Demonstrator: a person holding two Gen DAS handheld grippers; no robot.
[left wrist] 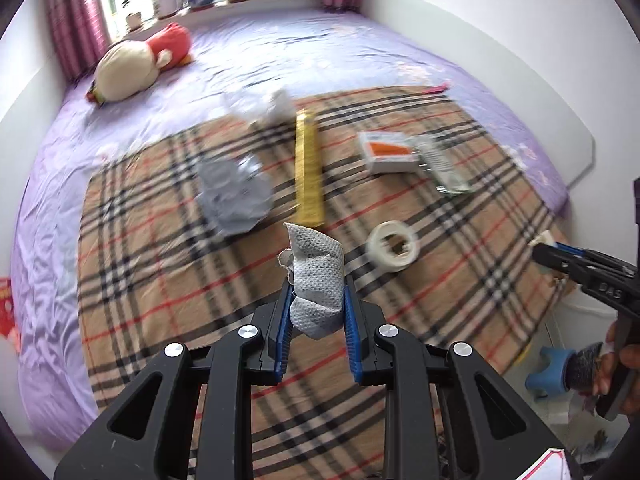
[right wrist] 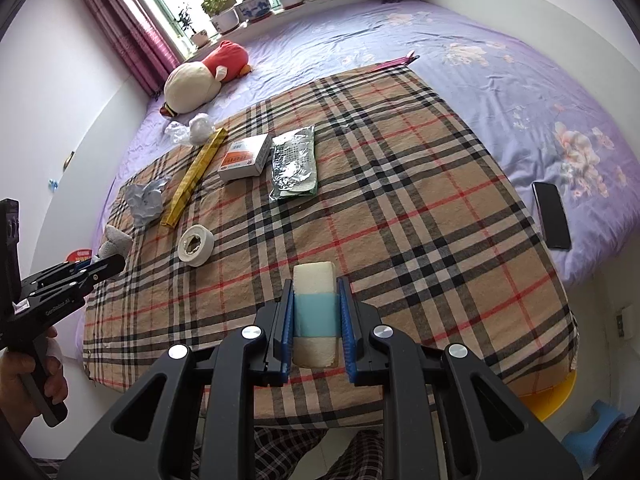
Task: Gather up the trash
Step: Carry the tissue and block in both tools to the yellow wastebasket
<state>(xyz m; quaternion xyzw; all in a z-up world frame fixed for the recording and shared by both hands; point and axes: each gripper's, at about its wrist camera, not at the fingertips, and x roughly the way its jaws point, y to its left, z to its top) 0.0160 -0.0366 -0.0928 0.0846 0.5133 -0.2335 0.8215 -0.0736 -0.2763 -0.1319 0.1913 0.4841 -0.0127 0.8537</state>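
So there's this big bed with a purple flowery sheet taking up most of the room, and a tan plaid blanket is spread across the near part of it. Up by the window a cream and red plush toy is lying on the sheet, with potted plants lined up on the sill behind it.

The trash is all scattered on the plaid blanket: a long yellow wrapper, a silvery foil pouch just beside a white and orange box, a crumpled grey bag and a roll of white tape. Some scrunched white paper sits at the far edge where blanket meets sheet. A dark phone lies off on the sheet, well apart from the rest.

The right hand-held gripper is clenched on a sponge block, cream at the ends with a light blue band in the middle, held above the near part of the blanket.

The left hand-held gripper is clamped on a crumpled grey textured wipe, which sticks up past the blue pads and is off the blanket. You can see a hand on its handle.
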